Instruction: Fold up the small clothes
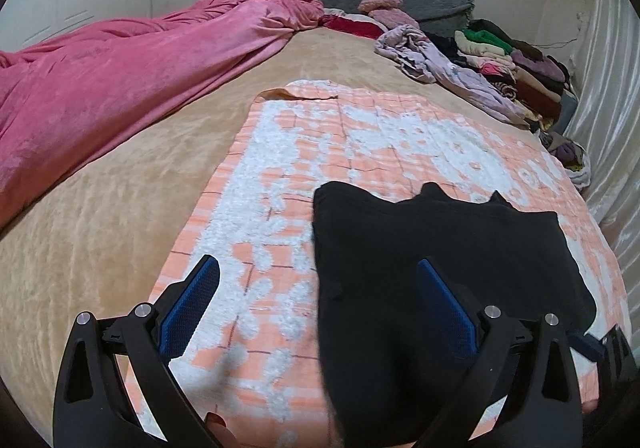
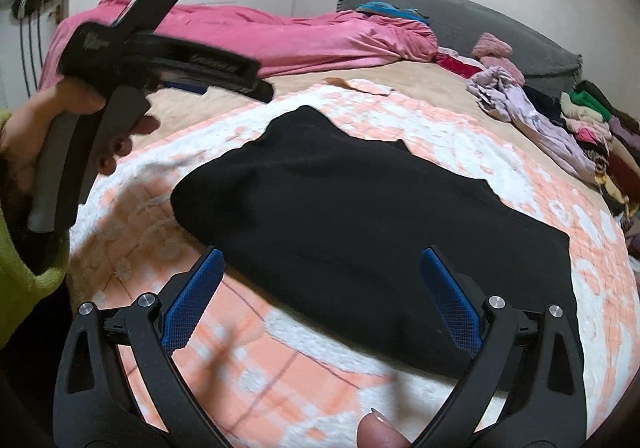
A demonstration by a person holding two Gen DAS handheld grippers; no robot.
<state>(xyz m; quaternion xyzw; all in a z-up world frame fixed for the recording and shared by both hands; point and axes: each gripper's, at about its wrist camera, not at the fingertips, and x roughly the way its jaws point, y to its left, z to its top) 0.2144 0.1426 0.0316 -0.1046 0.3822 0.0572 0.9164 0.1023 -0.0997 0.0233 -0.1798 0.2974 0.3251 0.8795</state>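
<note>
Because the black garment lies spread flat on the peach-and-white checked blanket in the middle of the bed, we judge it soft, light and limp, best pinched at a corner or along an edge, since it will sag and drag if lifted from the middle. Our left gripper and right gripper both hover over its near edge with blue pads wide apart and nothing between them. The pink duvet, the lilac garment and what looks like a pile of folded clothes sit well apart, so nothing blocks us.
</note>
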